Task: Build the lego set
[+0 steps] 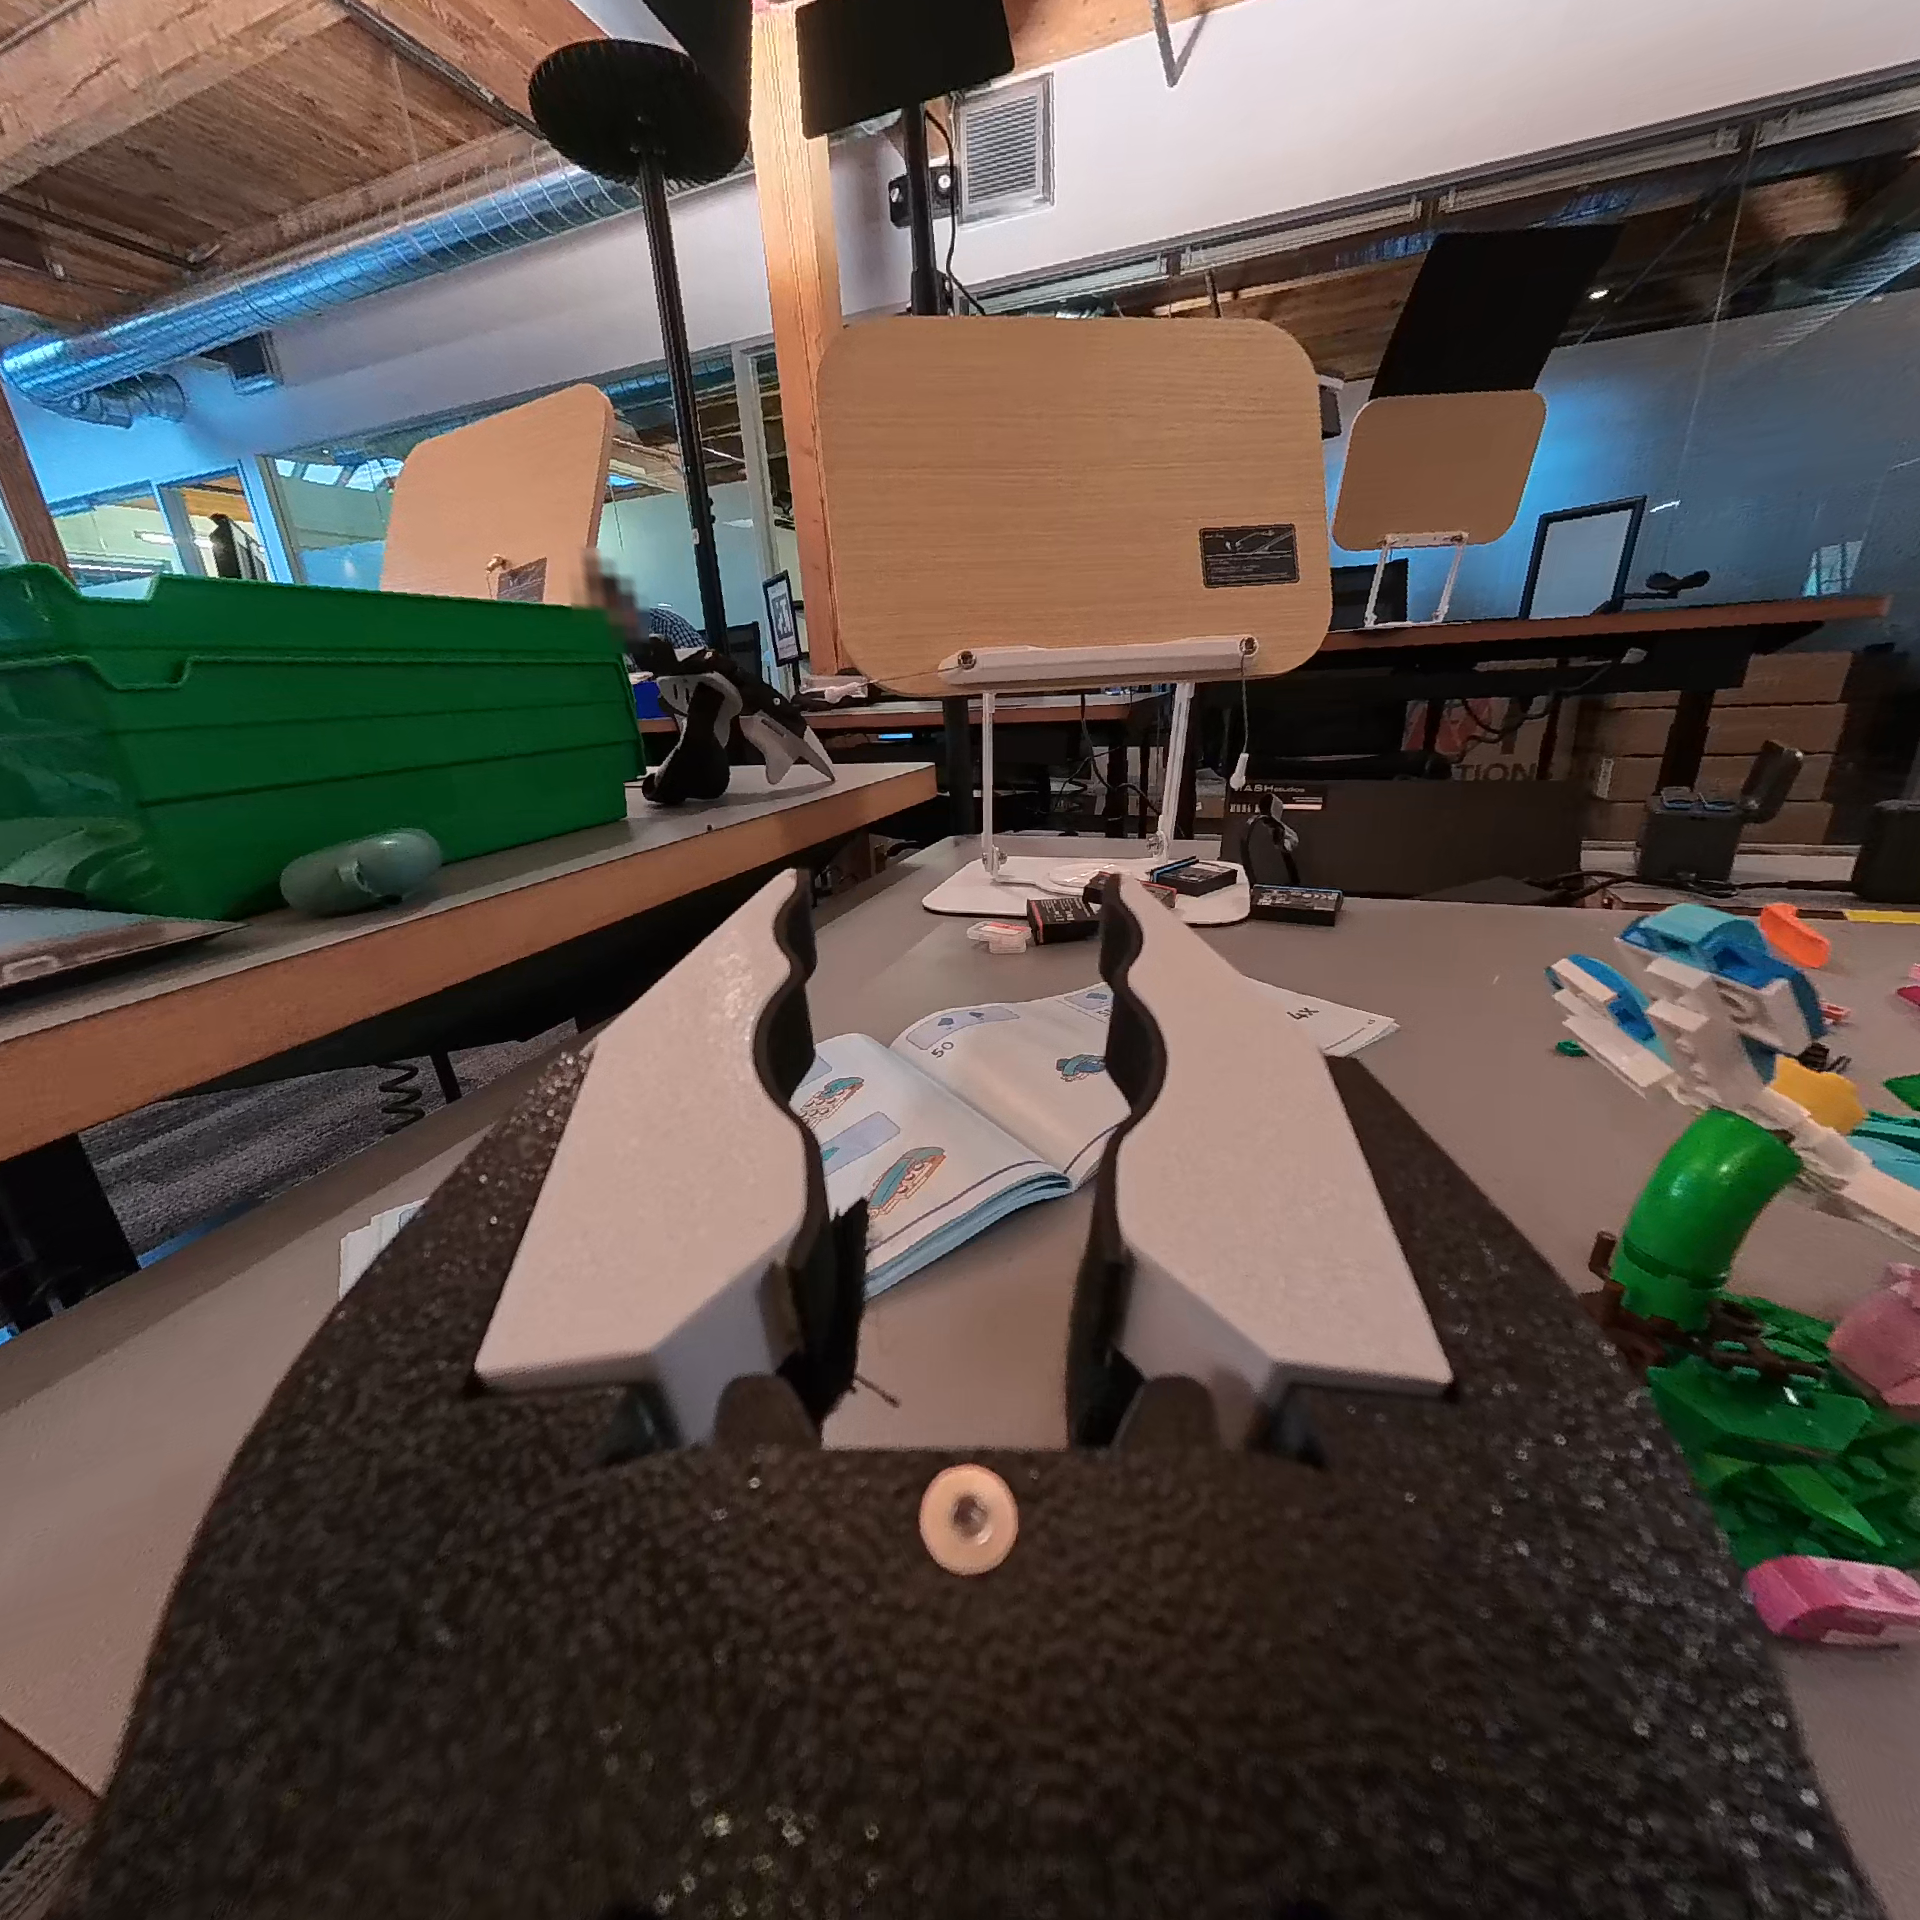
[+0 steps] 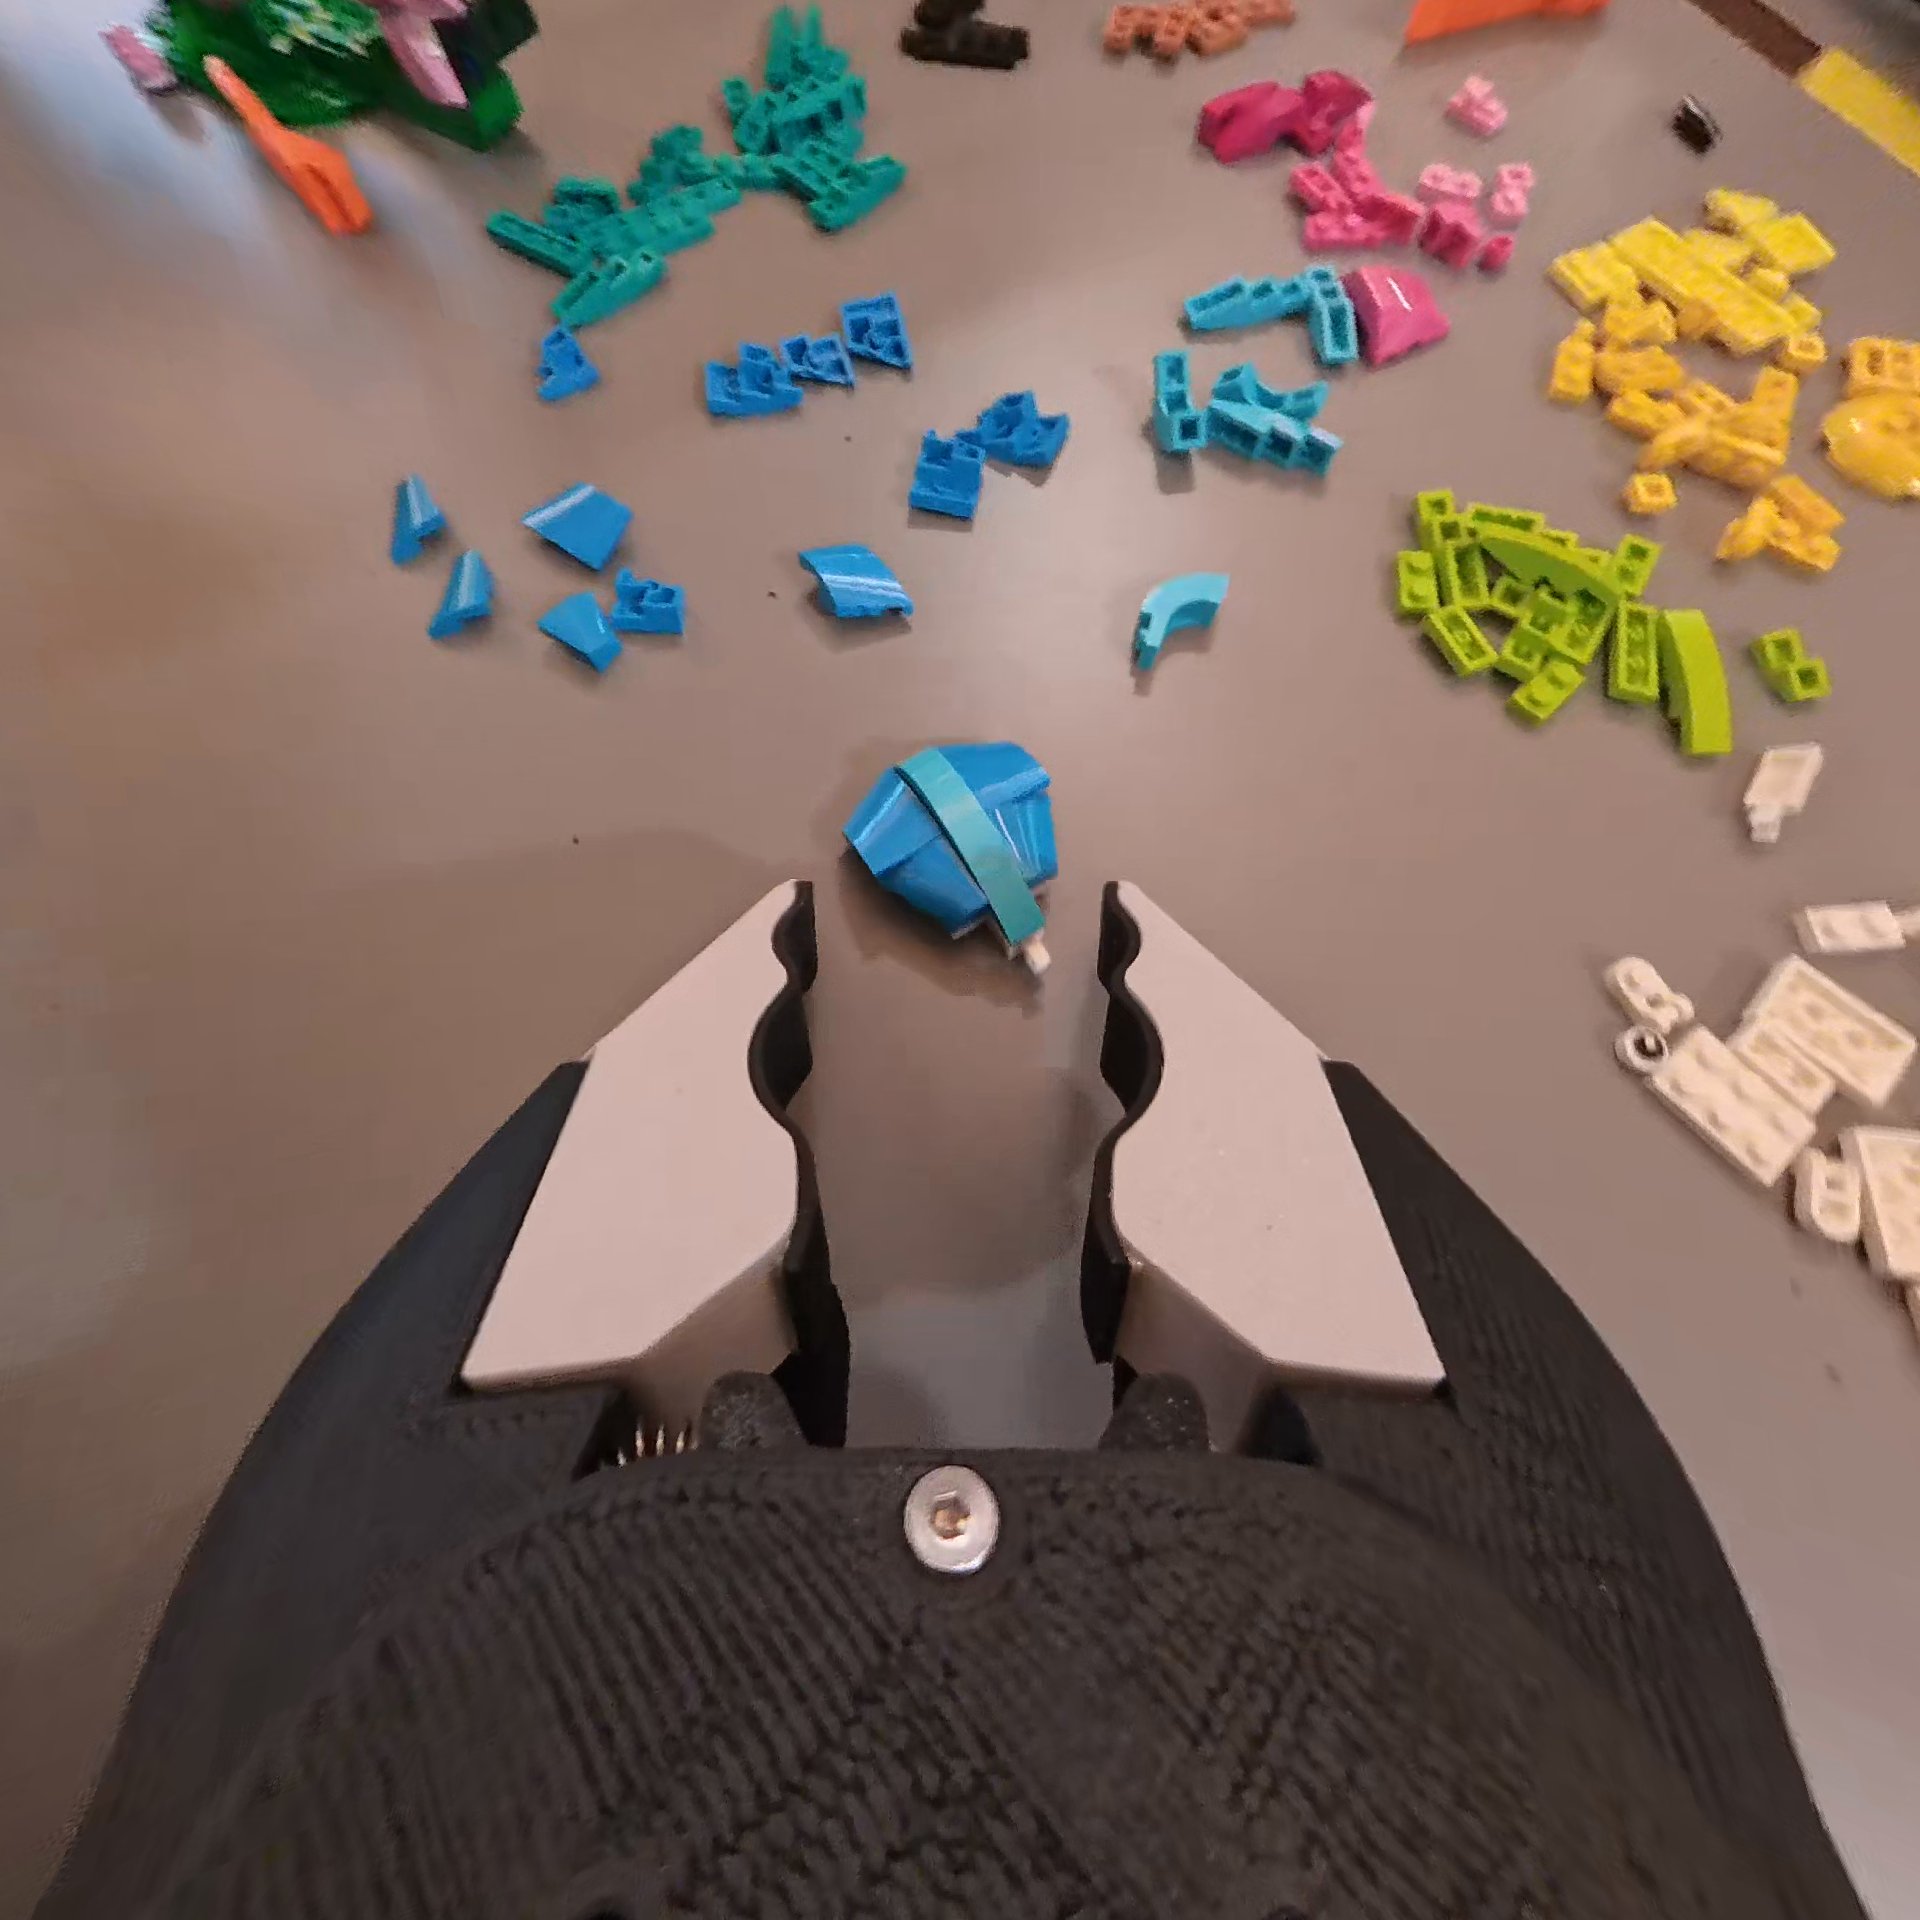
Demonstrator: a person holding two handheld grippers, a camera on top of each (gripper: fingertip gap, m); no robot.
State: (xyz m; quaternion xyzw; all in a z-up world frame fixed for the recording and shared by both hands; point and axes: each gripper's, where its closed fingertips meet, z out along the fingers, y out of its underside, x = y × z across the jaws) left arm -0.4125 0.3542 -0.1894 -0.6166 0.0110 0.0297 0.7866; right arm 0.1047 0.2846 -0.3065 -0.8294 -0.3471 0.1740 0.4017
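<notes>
Left wrist view: the left gripper [image 1: 956, 997], grey-fingered with black wavy pads, is held above the grey tabletop [image 1: 1455, 1039] with its jaws wide apart and nothing between them. It looks straight over the open light-blue instruction booklet [image 1: 935, 1132], which lies flat near the tabletop's far edge, probably so the pages can be read while both grippers work. Behind the booklet a pale wooden book stand on a white base [image 1: 1070, 499] stands unused. Toward the tabletop's right edge sits the partly built model: a green curved pipe on a green leafy base [image 1: 1704, 1226] carrying a blue-and-white bird-like assembly [image 1: 1683, 997], kept aside from the loose parts, likely so it is not knocked. A stack of green plastic bins [image 1: 312, 717] rests on the neighbouring table to the left.

Right wrist view: the right gripper [image 2: 956, 914] points down at the tabletop, jaws wide apart and empty. Just beyond its fingertips, and lined up with the gap, lies a small blue sub-assembly with a teal curved strip across it [image 2: 951, 836], resting on its side; it seems the next thing to be picked up. Farther off the loose bricks are sorted by colour: blue wedges [image 2: 582, 540], teal pieces [image 2: 707, 187], lime-green bricks [image 2: 1538, 613], yellow pieces [image 2: 1704, 343] toward the right edge, pink bricks [image 2: 1382, 197] and white plates [image 2: 1787, 1081]. Such grouping makes each piece easy to find.
</notes>
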